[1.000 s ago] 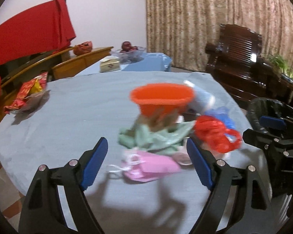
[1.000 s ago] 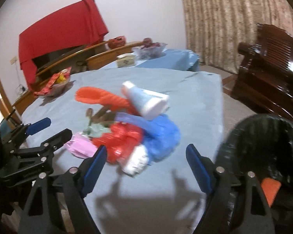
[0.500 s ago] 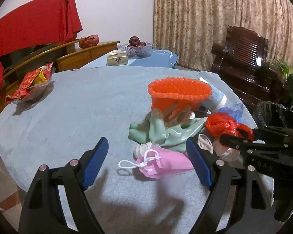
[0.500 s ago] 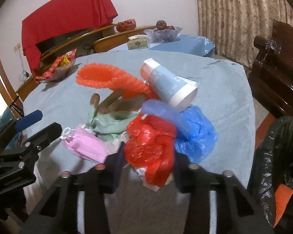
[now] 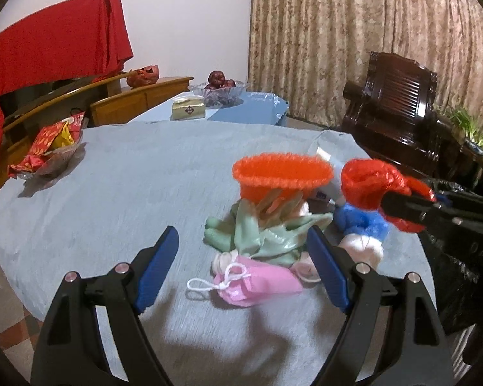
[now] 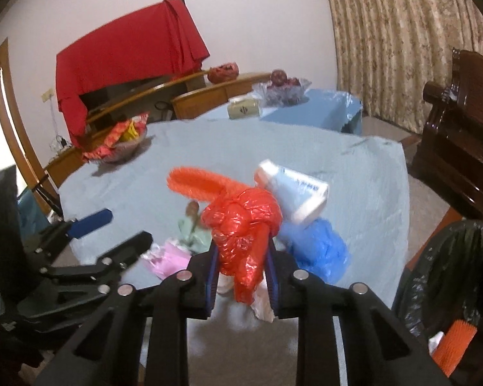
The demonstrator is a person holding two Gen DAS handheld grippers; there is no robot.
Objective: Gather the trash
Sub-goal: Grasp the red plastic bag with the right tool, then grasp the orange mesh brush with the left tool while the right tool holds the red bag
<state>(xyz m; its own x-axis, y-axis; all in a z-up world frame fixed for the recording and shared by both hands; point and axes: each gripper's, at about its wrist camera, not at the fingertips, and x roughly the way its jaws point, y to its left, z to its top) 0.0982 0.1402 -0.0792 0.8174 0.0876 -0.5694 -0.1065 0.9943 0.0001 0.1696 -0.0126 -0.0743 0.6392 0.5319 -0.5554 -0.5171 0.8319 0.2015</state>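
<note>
A heap of trash lies on the grey-blue tablecloth (image 5: 128, 193): an orange foam net (image 5: 281, 177), green gloves (image 5: 257, 234), a pink mask (image 5: 257, 286), a blue bag (image 5: 360, 225) and a paper cup (image 6: 293, 193). My right gripper (image 6: 241, 257) is closing, its pads pressing a red plastic bag (image 6: 241, 225) held just above the heap. From the left wrist the red bag (image 5: 367, 183) hangs at the right gripper (image 5: 402, 206). My left gripper (image 5: 241, 241) stands open and empty, just short of the pink mask.
A black-lined trash bin (image 6: 450, 273) stands off the table's right edge with an orange net (image 6: 454, 344) inside. A snack bowl (image 5: 48, 151) sits far left. Beyond are a tissue box (image 5: 188, 109), a fruit bowl (image 5: 222, 87) and a dark wooden armchair (image 5: 396, 103).
My right gripper went from wide open to clamped on the red bag and raised it off the heap. The left gripper stayed open and nearly still.
</note>
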